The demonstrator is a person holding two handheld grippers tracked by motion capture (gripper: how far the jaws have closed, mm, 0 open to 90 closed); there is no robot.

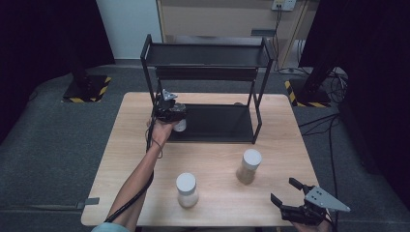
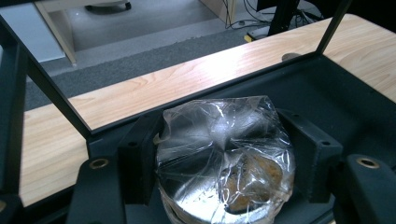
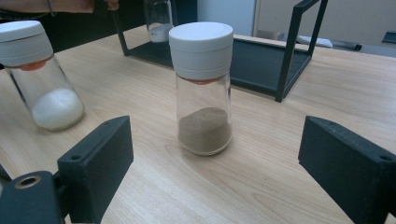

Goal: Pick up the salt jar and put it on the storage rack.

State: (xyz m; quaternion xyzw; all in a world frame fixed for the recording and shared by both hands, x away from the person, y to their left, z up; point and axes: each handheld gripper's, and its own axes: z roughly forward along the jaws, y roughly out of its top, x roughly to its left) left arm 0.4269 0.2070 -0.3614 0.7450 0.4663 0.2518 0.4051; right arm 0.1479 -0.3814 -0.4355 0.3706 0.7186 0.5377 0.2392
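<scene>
My left gripper (image 1: 174, 117) is shut on a glass jar (image 1: 180, 126) at the left end of the black rack's lower shelf (image 1: 217, 121). In the left gripper view the jar's silvery, film-wrapped top (image 2: 224, 163) sits between the jaws, over the dark shelf (image 2: 336, 93). Whether the jar rests on the shelf I cannot tell. A white-capped jar of brown powder (image 1: 249, 166) (image 3: 201, 88) stands on the table ahead of my right gripper (image 1: 284, 191) (image 3: 219, 154), which is open and holds nothing. Another white-capped jar with white powder (image 1: 186, 189) (image 3: 37, 74) stands to its left.
The two-tier black rack has an upper shelf (image 1: 208, 55) and thin corner posts (image 1: 256, 116). The wooden table (image 1: 135, 145) ends just in front of the right gripper. Dark carpet, stands and cables surround it.
</scene>
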